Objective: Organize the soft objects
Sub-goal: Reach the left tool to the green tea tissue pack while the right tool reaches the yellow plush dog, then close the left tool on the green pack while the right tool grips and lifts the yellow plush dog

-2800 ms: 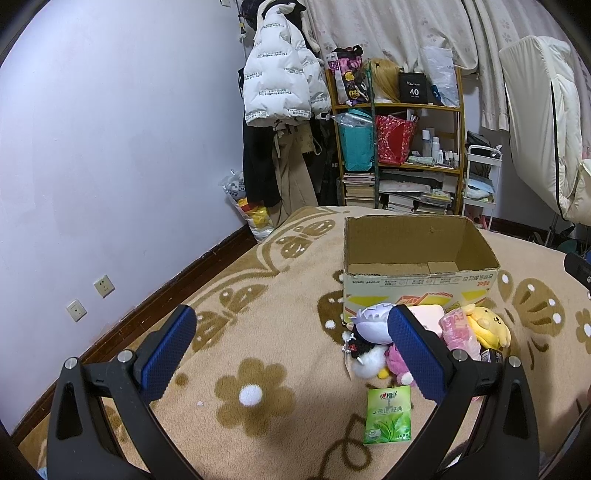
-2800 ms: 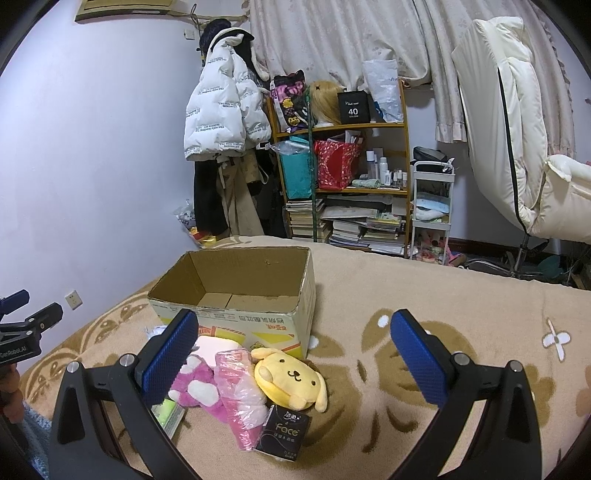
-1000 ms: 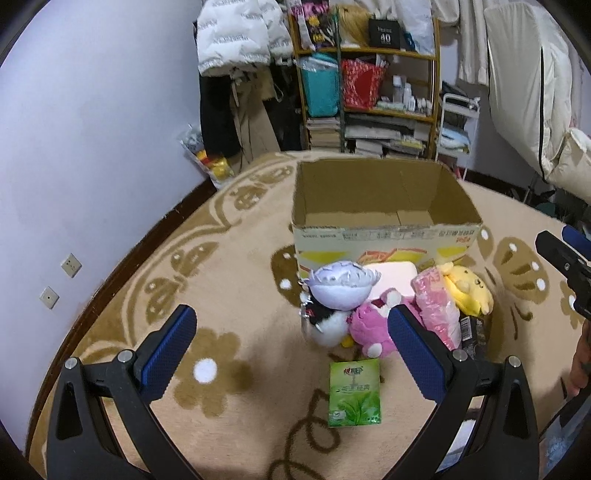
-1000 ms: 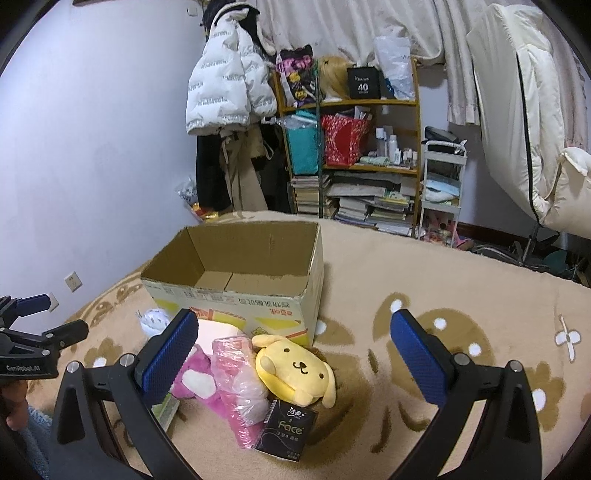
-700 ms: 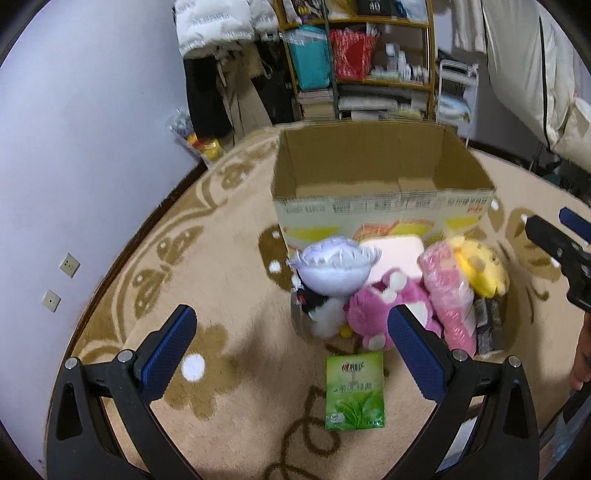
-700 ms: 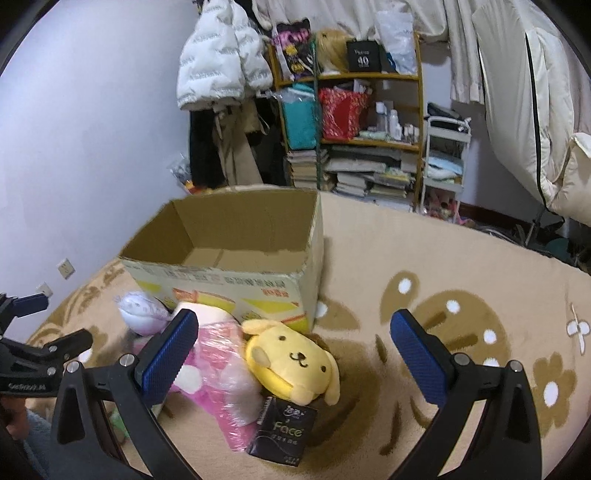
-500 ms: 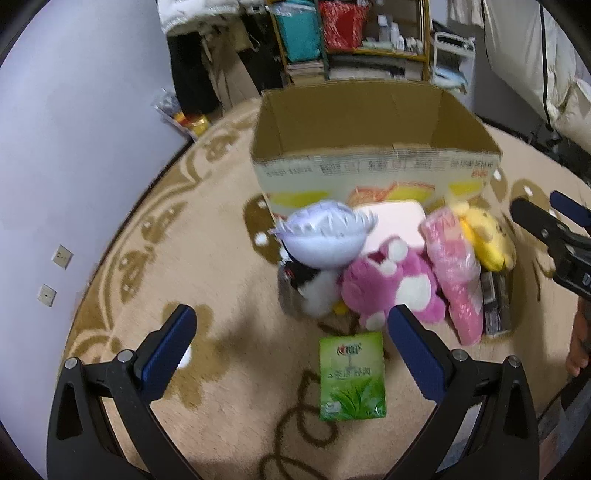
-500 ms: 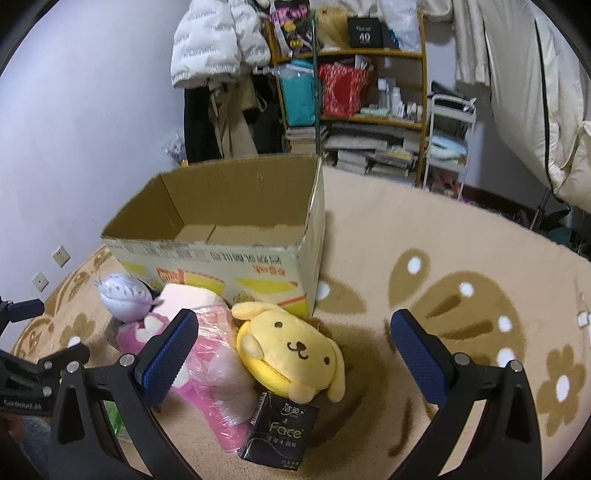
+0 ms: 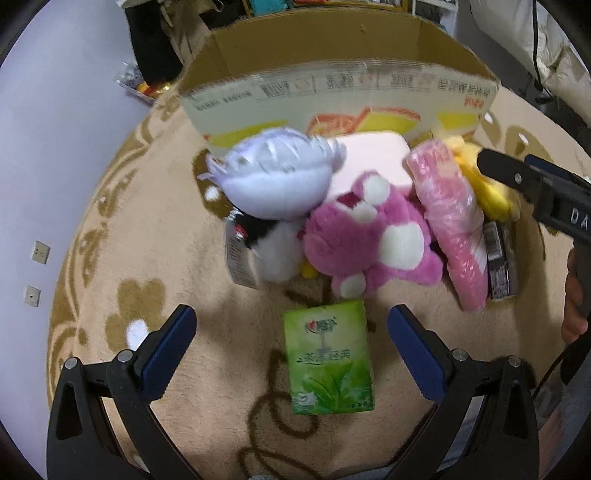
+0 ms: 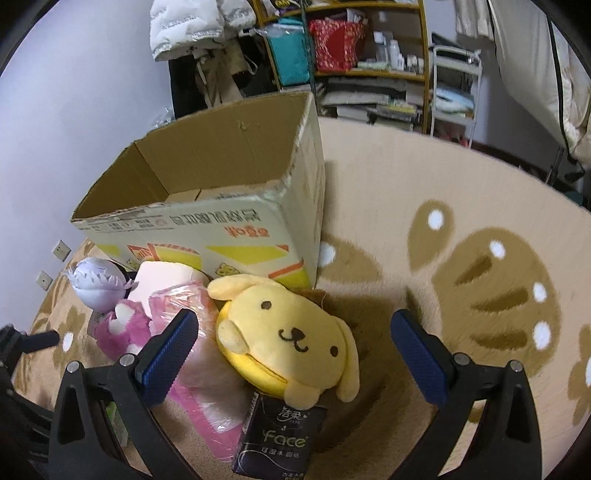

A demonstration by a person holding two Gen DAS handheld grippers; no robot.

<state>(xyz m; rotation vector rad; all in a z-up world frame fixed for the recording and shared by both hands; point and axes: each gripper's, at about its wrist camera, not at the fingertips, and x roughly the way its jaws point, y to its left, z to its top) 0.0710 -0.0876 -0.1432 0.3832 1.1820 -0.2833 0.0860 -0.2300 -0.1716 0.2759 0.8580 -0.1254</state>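
Note:
An open cardboard box (image 9: 332, 85) (image 10: 207, 221) stands on the carpet. In front of it lie a lilac-haired doll (image 9: 273, 181) (image 10: 98, 282), a magenta plush bear (image 9: 373, 236) (image 10: 118, 332), a pink wrapped pack (image 9: 450, 218) (image 10: 192, 354), a pale pink cushion (image 9: 373, 158), a yellow dog plush (image 10: 288, 339) and a black tissue pack (image 10: 280, 439). A green tissue pack (image 9: 327, 358) lies between my left gripper's open fingers. My left gripper (image 9: 291, 354) is open and empty. My right gripper (image 10: 295, 354) is open, straddling the yellow dog plush.
Patterned beige carpet (image 10: 461, 258) spreads to the right. A bookshelf (image 10: 354, 59) and hanging coats (image 10: 199, 33) stand behind the box. The wall with sockets (image 9: 37, 254) is at the left. The right gripper's body (image 9: 535, 188) shows in the left wrist view.
Both grippers have dropped lower and closer to the pile. The left one now frames the green tissue pack; the right one now frames the yellow dog plush.

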